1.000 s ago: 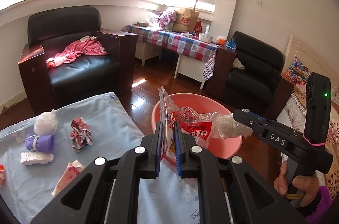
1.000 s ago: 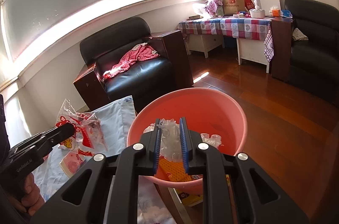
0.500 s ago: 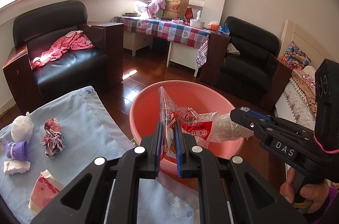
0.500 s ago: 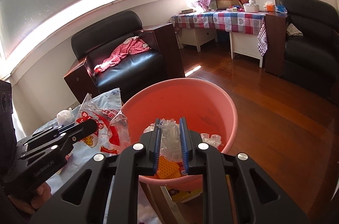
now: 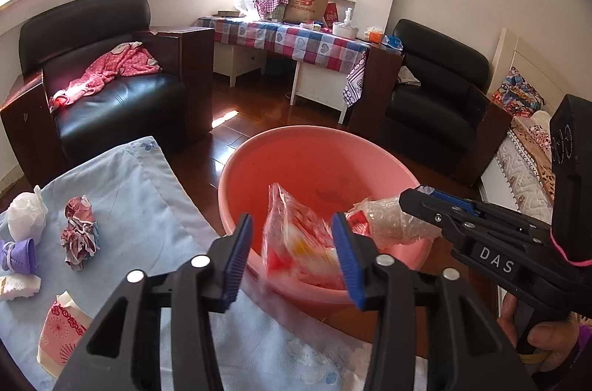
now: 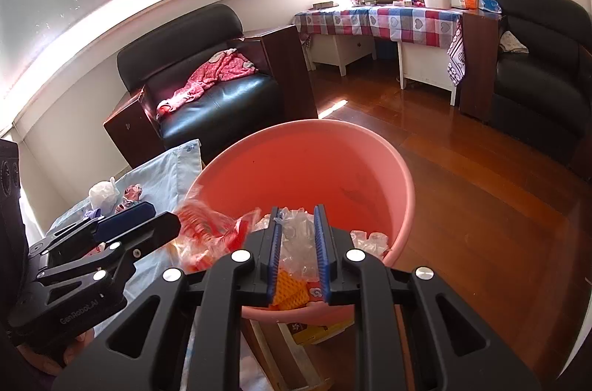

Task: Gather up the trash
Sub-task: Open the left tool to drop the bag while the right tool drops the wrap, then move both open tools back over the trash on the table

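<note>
Sunlit wooden flooring and two black leather armchairs lie behind a pale blue cloth-covered table, with a round pink plastic basin set just off its far edge.

At the basin's near rim the left gripper has just been opening; its blue-padded jaws now stand wide apart. A crinkled clear plastic wrapper with red and yellow print sits between them, blurred, at the basin's near side. It seems to touch neither pad, though the blur makes that hard to judge.

The right gripper is clenched on a crumpled clear plastic bag, held above the basin. In the left wrist view the bag bulges out from its tip.

More scraps lie on the cloth, well apart from the basin: a white plastic wad, a crumpled red-and-grey paper ball, a small purple piece, a white foam chunk and a pink patterned paper packet.
</note>
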The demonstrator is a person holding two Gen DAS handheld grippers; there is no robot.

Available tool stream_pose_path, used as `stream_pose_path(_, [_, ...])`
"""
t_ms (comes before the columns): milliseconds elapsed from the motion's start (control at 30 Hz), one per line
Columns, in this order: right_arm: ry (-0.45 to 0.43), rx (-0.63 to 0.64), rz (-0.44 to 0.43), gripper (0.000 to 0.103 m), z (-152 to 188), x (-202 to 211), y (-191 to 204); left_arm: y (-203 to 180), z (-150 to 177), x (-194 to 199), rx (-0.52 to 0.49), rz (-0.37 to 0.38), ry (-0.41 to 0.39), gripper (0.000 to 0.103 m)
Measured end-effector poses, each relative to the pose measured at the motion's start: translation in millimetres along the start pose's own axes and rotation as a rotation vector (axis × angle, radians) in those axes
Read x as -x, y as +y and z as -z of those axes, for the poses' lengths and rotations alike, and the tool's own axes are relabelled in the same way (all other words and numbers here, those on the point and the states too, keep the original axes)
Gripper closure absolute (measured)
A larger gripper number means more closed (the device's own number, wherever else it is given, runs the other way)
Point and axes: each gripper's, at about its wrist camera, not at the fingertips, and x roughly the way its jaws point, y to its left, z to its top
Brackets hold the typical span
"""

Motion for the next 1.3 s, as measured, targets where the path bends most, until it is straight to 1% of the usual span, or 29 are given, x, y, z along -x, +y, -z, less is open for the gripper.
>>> stream_pose_path(100, [0.005, -0.011, -0.004, 0.076, 0.0, -0.8, -1.1, 2.9, 0.0, 1.7, 0.008, -0.007, -0.003, 0.052])
stream_pose_path(233, [0.002, -0.024, -0.010, 0.070, -0.3, 0.6, -2.9, 7.2, -0.4, 6.7, 0.025, -0.005, -0.009, 0.052])
stream_pose_path(367, [-0.002, -0.031, -0.019, 0.067, -0.4, 3.4, -2.0, 10.1, 1.1, 15.3, 0.036, -0.001, -0.020, 0.051])
stream_pose_path(500, [-0.006, -0.024, -0.030, 0.066, 0.7, 6.2, 3.1, 11.9, 2.9, 25.5, 0.050, 0.000, -0.034, 0.048])
stream_pose_path(767, [-0.011, -0.005, -0.060, 0.066, 3.9, 14.7, 14.5, 17.0, 6.5, 47.0, 0.080, -0.007, -0.057, 0.046])
stream_pose_path(967, [0.002, 0.021, -0.083, 0.066, 7.4, 15.8, 28.9, 22.0, 13.9, 65.0, 0.089, -0.014, -0.078, 0.045])
stream_pose_path(1300, [0.028, 0.073, -0.129, 0.066, 11.9, 13.5, 61.8, 48.5, 29.6, 94.5, 0.134, -0.064, -0.097, 0.045])
